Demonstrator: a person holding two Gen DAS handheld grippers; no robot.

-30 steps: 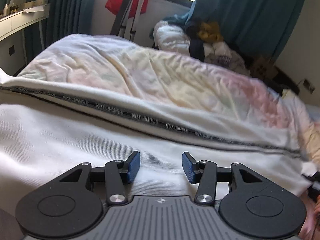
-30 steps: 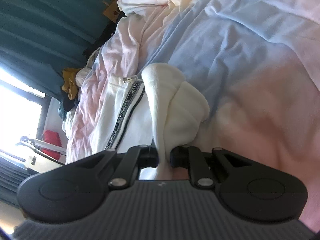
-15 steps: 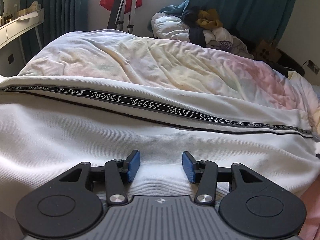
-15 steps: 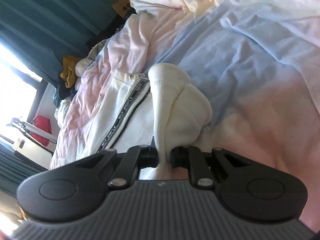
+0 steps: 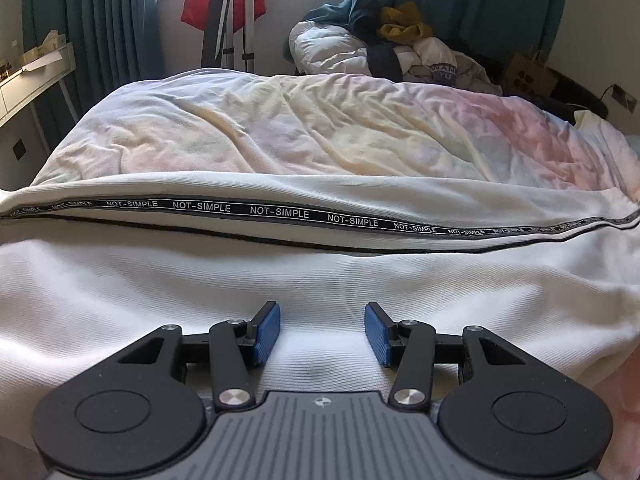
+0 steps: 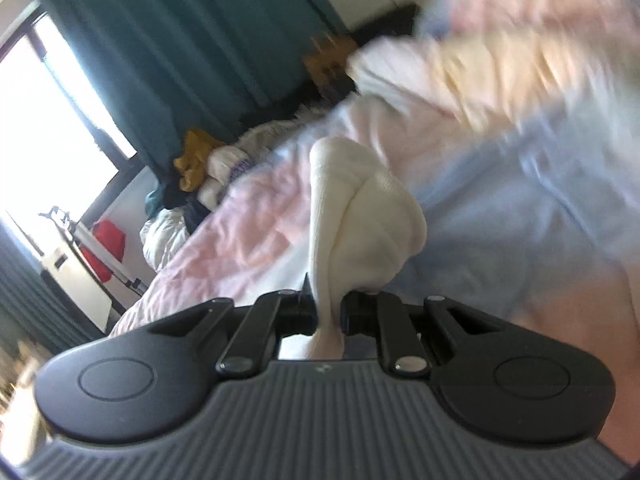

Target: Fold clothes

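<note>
A white ribbed garment (image 5: 248,288) with a black "NOT-SIMPLE" tape stripe (image 5: 280,213) lies spread across the bed in the left wrist view. My left gripper (image 5: 322,330) is open, its blue pads just above the white fabric, holding nothing. In the right wrist view my right gripper (image 6: 329,312) is shut on a bunched fold of the same white garment (image 6: 360,216), lifted above the bed. That view is tilted and blurred.
A pastel tie-dye duvet (image 5: 320,132) covers the bed. A pile of clothes and bedding (image 5: 392,52) sits at the far end by teal curtains (image 5: 460,4). A tripod (image 5: 230,12) with a red item stands by the window; a white desk (image 5: 32,76) is at left.
The left gripper's view levelled out, so the stripe now runs nearly horizontal. The right gripper lifted and swung with the white fold still held; its view now shows more curtains and is blurred.
</note>
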